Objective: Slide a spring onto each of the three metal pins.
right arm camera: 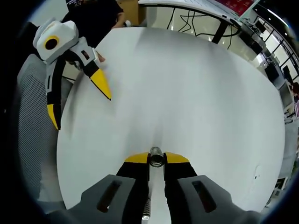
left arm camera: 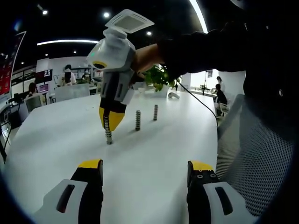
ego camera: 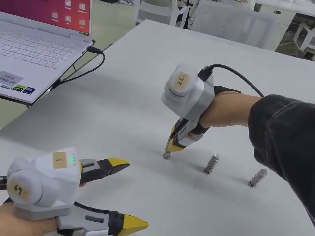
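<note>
My right gripper (ego camera: 170,149) points down at the white table (ego camera: 123,98), shut on a small metal spring (ego camera: 167,155) whose lower end touches the table. In the right gripper view the spring (right arm camera: 156,157) sits end-on between the yellow tips. The left gripper view has the same spring (left arm camera: 108,131) upright under the right gripper (left arm camera: 111,122). Two more springs (ego camera: 211,163) (ego camera: 257,177) stand upright to its right, each apart from the grippers. Any pin inside them is hidden. My left gripper (ego camera: 135,194) rests open at the near left, nothing between its fingers.
An open laptop (ego camera: 34,44) sits at the table's far left corner with a black cable (ego camera: 88,66) running from it. The right arm's dark sleeve (ego camera: 285,132) reaches in from the right. Chairs and desks stand beyond the table.
</note>
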`<state>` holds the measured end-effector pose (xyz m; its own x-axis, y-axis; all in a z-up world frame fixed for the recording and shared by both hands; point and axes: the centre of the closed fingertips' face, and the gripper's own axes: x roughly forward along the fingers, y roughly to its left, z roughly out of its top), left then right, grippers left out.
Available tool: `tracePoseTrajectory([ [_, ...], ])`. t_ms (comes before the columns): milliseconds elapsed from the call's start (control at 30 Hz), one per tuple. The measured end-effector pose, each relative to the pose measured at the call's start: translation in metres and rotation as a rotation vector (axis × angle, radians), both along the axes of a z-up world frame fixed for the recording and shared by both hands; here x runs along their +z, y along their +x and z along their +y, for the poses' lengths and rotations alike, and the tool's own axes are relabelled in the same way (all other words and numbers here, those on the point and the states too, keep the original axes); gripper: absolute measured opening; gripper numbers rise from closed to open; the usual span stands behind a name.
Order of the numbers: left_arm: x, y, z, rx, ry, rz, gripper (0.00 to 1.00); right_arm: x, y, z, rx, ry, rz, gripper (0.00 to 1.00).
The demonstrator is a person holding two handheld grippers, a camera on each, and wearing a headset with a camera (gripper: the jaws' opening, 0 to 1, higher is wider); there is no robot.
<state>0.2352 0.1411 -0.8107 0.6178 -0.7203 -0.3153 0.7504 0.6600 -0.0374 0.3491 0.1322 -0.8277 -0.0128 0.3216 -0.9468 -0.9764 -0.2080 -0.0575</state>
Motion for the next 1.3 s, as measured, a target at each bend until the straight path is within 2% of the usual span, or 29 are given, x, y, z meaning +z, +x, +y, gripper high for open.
tracePoseTrajectory([
  [467, -0.001, 0.0, 0.0, 0.007, 0.0, 0.004, 0.69, -0.017, 0.005, 0.0, -0.018, -0.013, 0.008, 0.09],
  [867, -0.002, 0.0, 0.0, 0.007, -0.002, 0.006, 0.69, -0.019, 0.008, 0.003, -0.045, 0.002, 0.023, 0.13],
  [1067, -0.002, 0.001, -0.002, 0.004, -0.003, 0.006, 0.69, -0.019, 0.014, -0.002, -0.065, 0.004, 0.022, 0.16],
  [1300, -0.002, 0.001, -0.004, -0.001, -0.005, 0.006, 0.7, -0.017, 0.011, -0.011, -0.089, 0.014, 0.025, 0.18],
])
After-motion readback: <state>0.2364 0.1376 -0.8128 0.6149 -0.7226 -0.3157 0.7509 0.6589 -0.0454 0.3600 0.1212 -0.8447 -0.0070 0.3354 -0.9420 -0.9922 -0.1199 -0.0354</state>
